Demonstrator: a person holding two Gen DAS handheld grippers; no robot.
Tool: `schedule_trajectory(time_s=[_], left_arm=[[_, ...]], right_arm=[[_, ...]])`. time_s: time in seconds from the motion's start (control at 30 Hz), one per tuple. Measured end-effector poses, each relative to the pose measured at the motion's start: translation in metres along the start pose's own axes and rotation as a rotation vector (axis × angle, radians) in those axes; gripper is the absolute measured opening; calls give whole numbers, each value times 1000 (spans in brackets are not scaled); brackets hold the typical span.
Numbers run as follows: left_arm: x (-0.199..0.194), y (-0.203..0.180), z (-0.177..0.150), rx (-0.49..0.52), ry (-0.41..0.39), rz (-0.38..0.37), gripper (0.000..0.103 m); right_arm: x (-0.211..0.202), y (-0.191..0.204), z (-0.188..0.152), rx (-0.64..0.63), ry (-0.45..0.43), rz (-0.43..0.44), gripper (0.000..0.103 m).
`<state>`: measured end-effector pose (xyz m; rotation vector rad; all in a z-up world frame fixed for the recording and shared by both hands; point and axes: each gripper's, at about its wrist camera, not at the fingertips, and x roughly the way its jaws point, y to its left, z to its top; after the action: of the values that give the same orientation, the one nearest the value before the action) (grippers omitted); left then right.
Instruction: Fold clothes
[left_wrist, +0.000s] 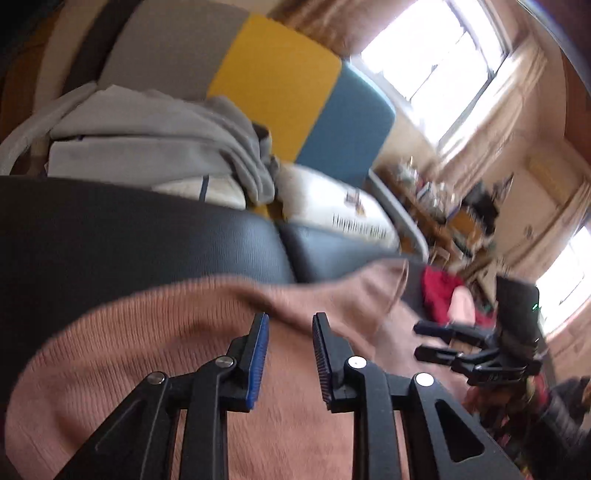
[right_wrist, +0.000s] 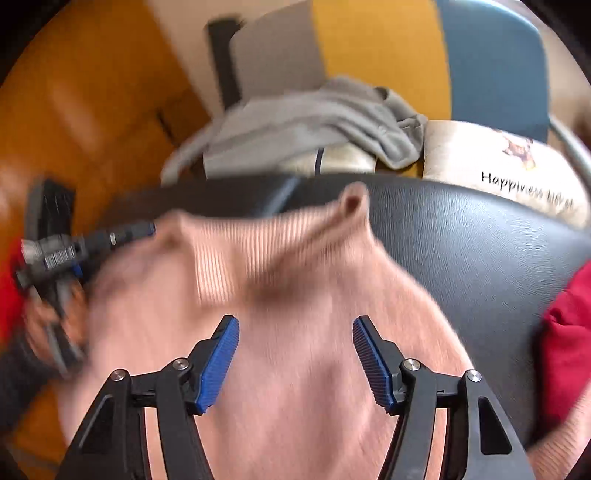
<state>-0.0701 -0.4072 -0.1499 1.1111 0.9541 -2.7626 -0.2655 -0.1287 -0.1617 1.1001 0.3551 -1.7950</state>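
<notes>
right wrist view: both the right gripper (right_wrist: 295, 360) and the left gripper (left_wrist: 290, 360) gaped empty over the pink sweater (right_wrist: 295, 295); its rumpled collar risked folding crooked.

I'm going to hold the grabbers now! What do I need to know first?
Left gripper: open, holding nothing, over the pink sweater.
Right gripper: open wider, also empty, over the same sweater.
The sweater lies rumpled on the black seat, its ribbed collar bunched up and pointing away from you.
A grey garment sits heaped behind the seat; something red lies at the right edge.
Done: no tidy fold visible yet.
Left: flatten the sweater, then fold it.
</notes>
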Motion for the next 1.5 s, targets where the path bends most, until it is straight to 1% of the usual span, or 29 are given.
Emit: schedule_trajectory(time_s=[0.07,0.1,0.13,0.23,0.27,0.33,0.37,0.4,0.43,0.47,0.5,0.53,0.57,0.63,0.7,0.73,0.77,0.83,0.87,0.9,0.97,1.03,1.1,1.17,1.23,1.33,1.4,1.47,1.5], left_arm=[[15,-1,-2,-61,62,-123,23],[27,-4,0,-97,104,-199,23],[39,-6,2,-129,134,-250,24],[69,-6,12,-171,179,-272,24],[76,-4,18,-192,174,-277,24],[78,9,35,-260,91,-285,24],[72,18,42,-296,34,-259,24],[61,28,46,-331,-29,-209,24],[50,39,51,-365,-92,-159,24],[39,47,51,-384,-130,-124,25],[28,52,47,-388,-146,-100,25],[19,52,40,-363,-153,-73,25],[12,47,31,-314,-150,-43,25],[-1,37,14,-216,-146,15,25],[-5,20,-3,-112,-120,45,25],[-2,13,-8,-74,-105,72,26],[2,10,-11,-50,-93,112,26],[9,4,-16,-1,-70,193,26],[10,7,-18,-2,-71,213,25],[8,17,-19,-24,-81,215,22],[5,35,-20,-65,-101,218,22],[2,48,-16,-95,-113,218,13],[1,58,-11,-107,-121,233,11],[1,68,-5,-109,-124,251,6],[2,76,0,-107,-121,251,4],[1,84,7,-108,-109,239,3],[2,81,10,-97,-90,252,3],[-3,74,13,-101,-55,278,3],[-9,68,13,-122,-60,261,15]], right_arm=[[8,6,3,11,3,21,65],[13,4,11,38,-3,53,65],[18,2,18,64,-9,85,66],[43,-8,47,131,6,152,66],[48,-17,57,175,-12,203,67],[41,-31,66,348,-119,356,68],[37,-44,69,414,-167,455,70],[34,-52,68,440,-192,501,73],[30,-56,66,451,-207,483,75],[27,-60,64,461,-223,465,76],[26,-60,61,455,-227,438,76],[28,-57,58,430,-220,404,76],[29,-53,54,405,-212,369,76],[31,-46,47,356,-197,300,71],[34,-39,40,307,-182,232,58],[35,-35,36,282,-174,197,54],[36,-32,32,258,-167,163,46],[39,-24,25,208,-151,94,44],[40,-21,22,184,-143,60,44],[41,-17,18,159,-135,26,43],[44,-10,11,109,-120,-43,42],[47,-3,7,64,-110,-106,43],[55,5,12,34,-121,-152,47],[62,13,18,3,-132,-198,48],[68,20,23,-23,-141,-237,50],[69,24,26,-33,-144,-243,50],[66,28,26,-30,-144,-234,51],[58,30,27,-7,-111,-204,53],[49,32,25,7,-103,-189,53]])
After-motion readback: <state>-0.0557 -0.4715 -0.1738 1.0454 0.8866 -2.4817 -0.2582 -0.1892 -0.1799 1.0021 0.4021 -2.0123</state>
